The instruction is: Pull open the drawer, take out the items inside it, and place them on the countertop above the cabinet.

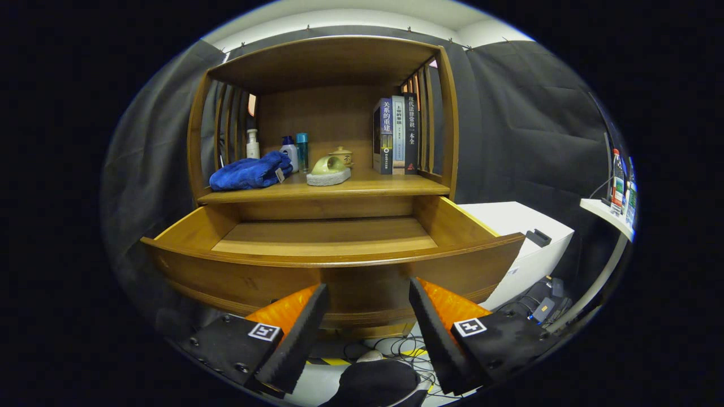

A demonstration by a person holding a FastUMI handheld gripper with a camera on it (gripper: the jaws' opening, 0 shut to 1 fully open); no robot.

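Drawer (pixel 334 249) pulled out, looks empty inside. Gripper (pixel 367 299) wide open, holding nothing, just near of drawer front. Blue towel (pixel 250 171) on countertop (pixel 362 186), left, w/ bottles (pixel 291 151) behind. Towel prob soft, light; pinch a fold. Drawer stiff wood.

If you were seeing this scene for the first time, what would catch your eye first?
The open drawer, pulled out just beyond the open claw, its visible floor bare. Above it on the countertop lie a blue towel beside bottles and books standing upright.
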